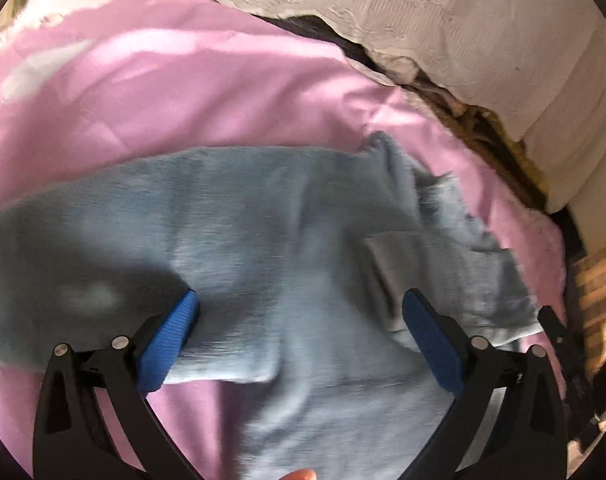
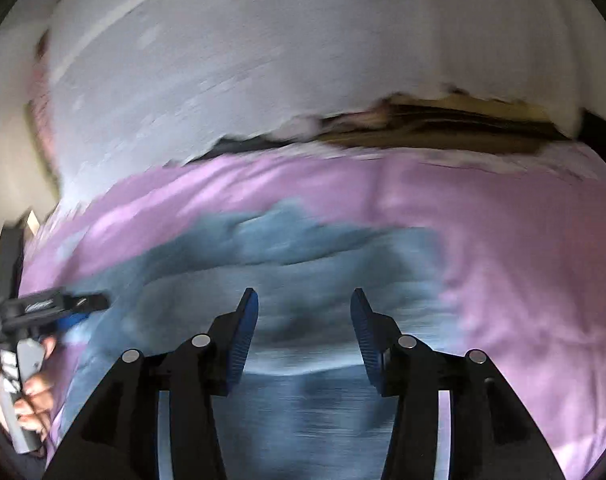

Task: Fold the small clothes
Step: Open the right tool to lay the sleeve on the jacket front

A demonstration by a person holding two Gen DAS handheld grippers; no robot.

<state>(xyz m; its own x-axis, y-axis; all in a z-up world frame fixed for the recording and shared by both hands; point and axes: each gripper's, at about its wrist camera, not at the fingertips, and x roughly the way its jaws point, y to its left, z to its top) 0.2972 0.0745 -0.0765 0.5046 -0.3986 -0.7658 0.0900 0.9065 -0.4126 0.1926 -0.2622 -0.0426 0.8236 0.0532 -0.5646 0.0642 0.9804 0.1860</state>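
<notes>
A small light-blue garment (image 1: 263, 232) lies spread on a pink sheet (image 1: 183, 92); a sleeve or flap is bunched at its right side (image 1: 435, 200). My left gripper (image 1: 299, 312) is open wide just above the garment, its blue pads (image 1: 171, 340) apart over the cloth. In the right wrist view the same garment (image 2: 303, 264) lies below my right gripper (image 2: 305, 320), which is open and empty over it. The left gripper (image 2: 79, 304) shows at the far left of that view, held by a hand. The right view is blurred.
A white embroidered cover or pillow (image 1: 423, 20) lies beyond the pink sheet, with a dark gap (image 1: 455, 100) between them. In the right wrist view the white bedding (image 2: 263, 60) fills the far side. A woven surface (image 1: 599, 292) shows at the right edge.
</notes>
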